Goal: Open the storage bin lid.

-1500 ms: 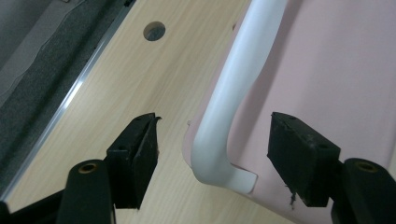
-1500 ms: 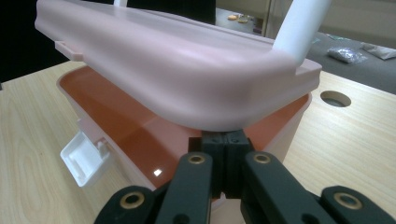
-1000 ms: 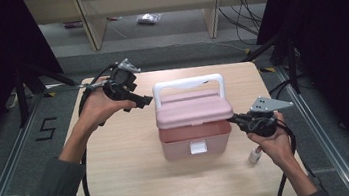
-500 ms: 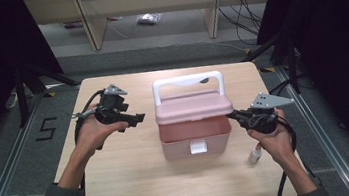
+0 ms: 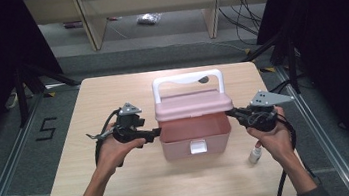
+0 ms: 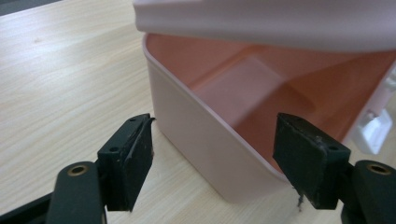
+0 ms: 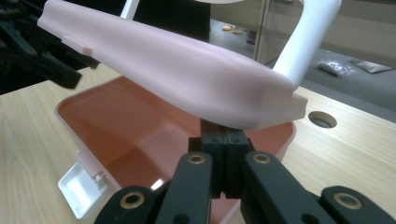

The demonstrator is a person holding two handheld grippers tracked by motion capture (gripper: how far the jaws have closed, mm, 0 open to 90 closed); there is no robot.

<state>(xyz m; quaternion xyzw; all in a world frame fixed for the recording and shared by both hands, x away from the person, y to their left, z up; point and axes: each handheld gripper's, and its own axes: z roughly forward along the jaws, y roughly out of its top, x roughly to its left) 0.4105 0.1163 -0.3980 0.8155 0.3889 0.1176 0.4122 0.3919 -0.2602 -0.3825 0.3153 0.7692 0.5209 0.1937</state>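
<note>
With the pink box (image 5: 194, 135) mid-table, the shut right gripper (image 7: 223, 164) props up its lid (image 5: 194, 104); the left gripper (image 6: 219, 158), jaws apart, straddles the box's corner. One slip and that lid probably drops.

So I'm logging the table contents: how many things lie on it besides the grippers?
2. The pink box, lid raised, stands mid-table between the grippers; a small white bottle lies by the person's right hand. The lid may hide something inside.
</note>
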